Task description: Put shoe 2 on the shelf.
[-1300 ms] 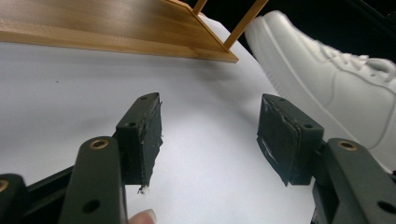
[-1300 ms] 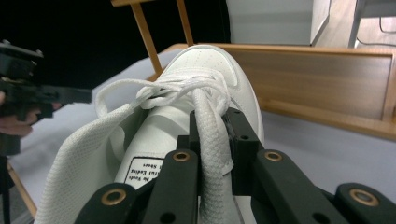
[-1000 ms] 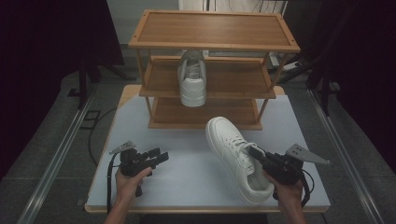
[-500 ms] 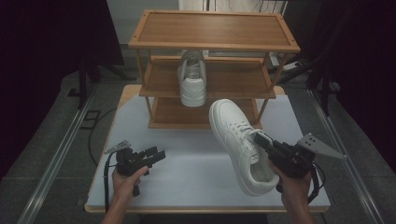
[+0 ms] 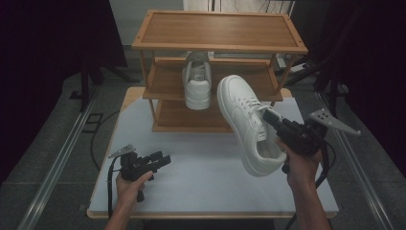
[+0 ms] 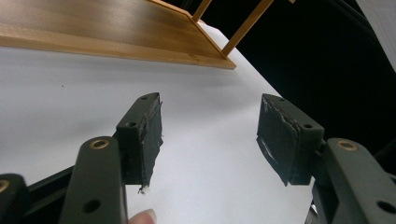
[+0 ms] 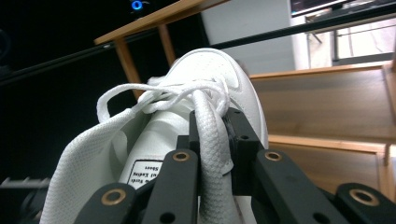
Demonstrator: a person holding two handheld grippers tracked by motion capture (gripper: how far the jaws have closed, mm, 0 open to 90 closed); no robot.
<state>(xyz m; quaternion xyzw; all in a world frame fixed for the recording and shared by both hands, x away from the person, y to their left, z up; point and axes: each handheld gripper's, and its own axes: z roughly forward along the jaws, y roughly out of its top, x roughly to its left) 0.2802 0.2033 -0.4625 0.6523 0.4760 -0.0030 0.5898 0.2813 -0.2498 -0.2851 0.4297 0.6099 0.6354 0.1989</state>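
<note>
While aloft, sneaker [image 5: 249, 125] in right tongs [image 5: 271, 119]

Heel of the held white shoe [image 7: 154, 140] cut off below, its tongue partly behind the right claw [image 7: 212, 140].

A recording studio or lab setup is indicated: black curtains [image 5: 52, 52] are hung on both sides, and floor rails [image 5: 57, 163] are laid beside a white-topped desk [image 5: 201, 172]. A wooden shoe rack [image 5: 220, 33] is staged on the desk, with cables [image 5: 103, 129] trailed across the grey floor.
</note>
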